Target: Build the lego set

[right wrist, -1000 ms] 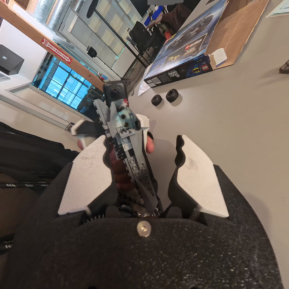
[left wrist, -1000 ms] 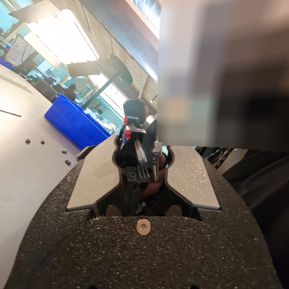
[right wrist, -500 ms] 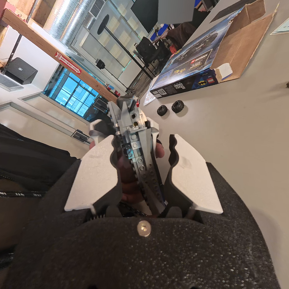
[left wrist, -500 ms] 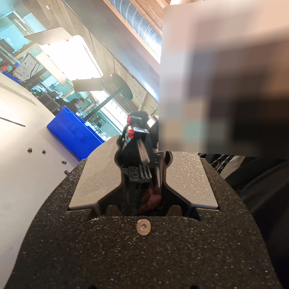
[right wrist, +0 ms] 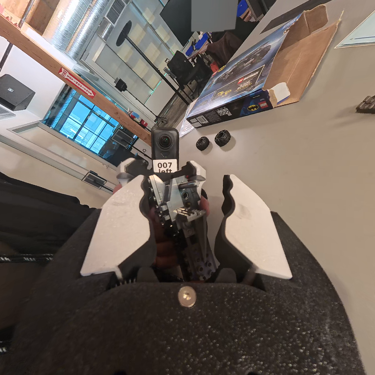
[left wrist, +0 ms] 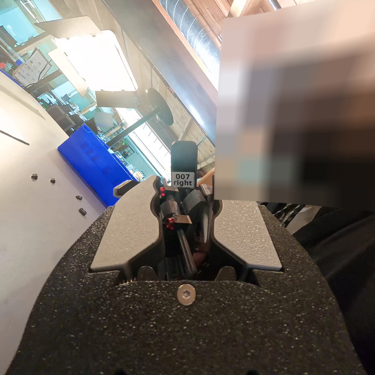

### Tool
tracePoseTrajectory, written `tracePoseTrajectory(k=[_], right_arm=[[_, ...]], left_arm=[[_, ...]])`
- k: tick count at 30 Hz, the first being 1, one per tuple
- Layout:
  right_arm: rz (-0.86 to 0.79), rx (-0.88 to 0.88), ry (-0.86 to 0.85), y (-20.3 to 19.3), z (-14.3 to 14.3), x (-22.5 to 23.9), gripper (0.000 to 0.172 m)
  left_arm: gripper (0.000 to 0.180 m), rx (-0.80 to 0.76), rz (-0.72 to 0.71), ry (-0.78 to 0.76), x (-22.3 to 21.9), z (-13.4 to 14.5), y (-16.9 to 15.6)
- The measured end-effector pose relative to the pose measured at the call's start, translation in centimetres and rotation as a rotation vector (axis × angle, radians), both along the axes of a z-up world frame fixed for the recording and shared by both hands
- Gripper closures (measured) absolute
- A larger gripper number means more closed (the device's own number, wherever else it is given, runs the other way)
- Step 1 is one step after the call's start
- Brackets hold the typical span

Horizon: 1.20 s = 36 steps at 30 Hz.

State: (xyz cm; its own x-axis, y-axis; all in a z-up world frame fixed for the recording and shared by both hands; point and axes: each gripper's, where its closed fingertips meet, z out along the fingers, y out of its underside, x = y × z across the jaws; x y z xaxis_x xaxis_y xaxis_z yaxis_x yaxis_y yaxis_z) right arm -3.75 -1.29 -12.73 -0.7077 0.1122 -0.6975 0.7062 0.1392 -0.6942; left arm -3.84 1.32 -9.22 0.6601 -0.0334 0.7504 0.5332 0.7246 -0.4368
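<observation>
A grey and black brick model with red studs (left wrist: 172, 207) sits between my left gripper's (left wrist: 185, 194) fingers, which are shut on it from both sides. The model (right wrist: 176, 198) also shows in the right wrist view, where the left gripper's white fingers (right wrist: 196, 168) clasp its far end. My right gripper (right wrist: 184, 180) faces the left one. The model's near end lies between its jaws, against the left pad (right wrist: 129, 203). A clear gap separates the model from the right pad (right wrist: 239, 203), so this gripper is open. A person's fingers (right wrist: 204, 204) show under the model.
A blue bin (left wrist: 95, 162) and several small dark pieces (left wrist: 34, 176) are on the white table. A printed set box with an open cardboard flap (right wrist: 233, 93), two black tyres (right wrist: 203, 143) and a dark piece (right wrist: 365, 106) lie on the table to the right. Only a small space, under 4 cm, lies between the two pairs of fingers.
The two grippers have come closer together, nose to nose. The left jaws narrowed onto the model. The right jaws narrowed, then widened again, and the model now reaches deeper between them.
</observation>
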Motion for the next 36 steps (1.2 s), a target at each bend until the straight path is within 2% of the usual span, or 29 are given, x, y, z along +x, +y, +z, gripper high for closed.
tracePoseTrajectory(k=[10, 17, 19, 24, 30, 36], right_arm=[[0.081, -0.045, 0.124, 0.0, 2.3, 1.8, 0.100], [0.110, -0.054, 0.133, 0.0, 2.4, 2.1, 0.110], [0.127, -0.051, 0.113, -0.1, 2.0, 2.1, 0.112], [0.163, 0.001, 0.058, -0.1, -0.5, 2.3, 0.119], [0.197, -0.029, -0.135, 0.5, -2.0, 1.7, 0.121], [0.171, -0.068, -0.257, 1.4, -2.7, 0.7, 0.125]], left_arm=[[0.137, -0.030, -0.012, 0.143, 1.8, 2.3, 0.3], [0.132, -0.031, -0.008, 0.135, 1.8, 2.4, 0.3], [0.127, -0.051, 0.000, 0.128, 1.5, 2.2, 0.4], [0.130, -0.090, -0.007, 0.089, 0.9, 1.0, 0.9], [0.133, 0.019, -0.011, -0.009, -0.4, -0.3, -0.4], [0.129, -0.115, -0.006, -0.087, -1.0, -2.4, -0.5]])
